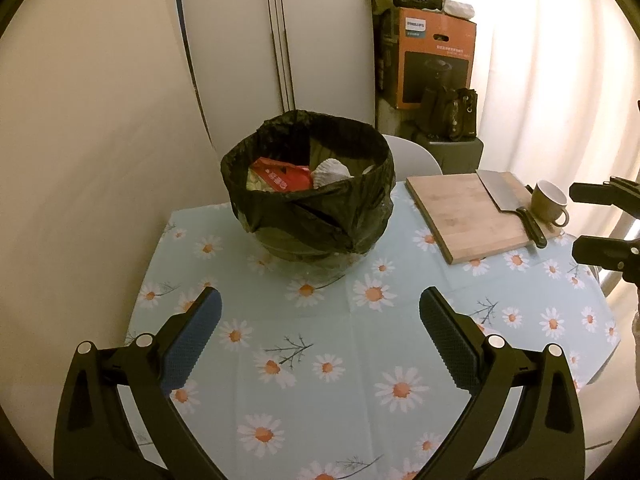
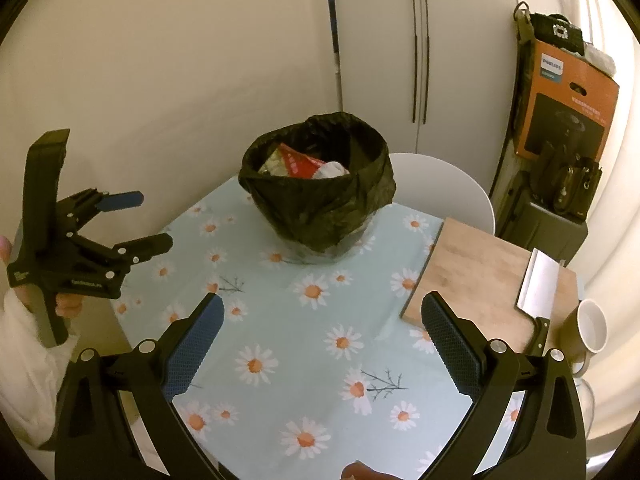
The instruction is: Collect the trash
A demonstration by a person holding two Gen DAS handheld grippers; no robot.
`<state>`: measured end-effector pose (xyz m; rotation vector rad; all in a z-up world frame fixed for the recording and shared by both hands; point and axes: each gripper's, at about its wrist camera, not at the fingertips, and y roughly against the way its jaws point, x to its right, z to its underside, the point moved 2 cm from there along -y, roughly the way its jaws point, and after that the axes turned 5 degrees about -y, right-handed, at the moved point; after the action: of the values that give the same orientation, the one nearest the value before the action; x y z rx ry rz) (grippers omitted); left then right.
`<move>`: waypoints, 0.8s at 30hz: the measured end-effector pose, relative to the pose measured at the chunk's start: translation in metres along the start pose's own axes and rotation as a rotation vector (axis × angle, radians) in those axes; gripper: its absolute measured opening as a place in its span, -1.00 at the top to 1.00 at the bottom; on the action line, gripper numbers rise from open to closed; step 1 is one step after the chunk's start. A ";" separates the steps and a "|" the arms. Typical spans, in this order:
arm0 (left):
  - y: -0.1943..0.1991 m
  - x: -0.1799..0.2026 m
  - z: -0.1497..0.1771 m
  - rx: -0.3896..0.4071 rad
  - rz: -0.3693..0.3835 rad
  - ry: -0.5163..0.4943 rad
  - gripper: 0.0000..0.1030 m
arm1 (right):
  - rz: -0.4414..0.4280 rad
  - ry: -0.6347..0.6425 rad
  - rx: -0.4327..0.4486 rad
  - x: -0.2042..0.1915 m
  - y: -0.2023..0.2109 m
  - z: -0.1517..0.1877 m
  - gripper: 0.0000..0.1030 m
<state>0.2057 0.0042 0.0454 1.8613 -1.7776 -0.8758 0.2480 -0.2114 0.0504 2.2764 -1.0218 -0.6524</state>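
A bin lined with a black bag (image 1: 308, 188) stands at the far side of the daisy-print table (image 1: 320, 360); it also shows in the right wrist view (image 2: 320, 192). Inside lie a red wrapper (image 1: 282, 178) and crumpled white paper (image 1: 330, 172). My left gripper (image 1: 320, 308) is open and empty above the table, short of the bin; it also shows in the right wrist view (image 2: 150, 220). My right gripper (image 2: 322, 312) is open and empty over the table; its fingers (image 1: 600, 222) enter the left view at the right edge.
A wooden cutting board (image 1: 472, 212) with a cleaver (image 1: 508, 200) and a mug (image 1: 550, 200) lie at the table's right. A white chair (image 2: 440, 188) stands behind the table. An orange box (image 1: 436, 60) and bags sit on a stand at the back right.
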 end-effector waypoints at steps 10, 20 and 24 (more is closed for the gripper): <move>0.002 0.000 0.000 -0.002 -0.004 -0.005 -0.88 | 0.000 0.005 0.012 0.000 0.004 0.000 -0.84; 0.008 0.001 -0.004 0.020 -0.002 -0.002 -0.88 | -0.003 0.013 0.006 0.003 0.005 0.000 -0.84; 0.008 0.002 -0.005 0.021 -0.001 0.001 -0.88 | -0.001 0.025 0.001 0.003 0.005 0.001 -0.84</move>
<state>0.2032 0.0012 0.0538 1.8758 -1.7915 -0.8595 0.2464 -0.2162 0.0519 2.2801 -1.0102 -0.6225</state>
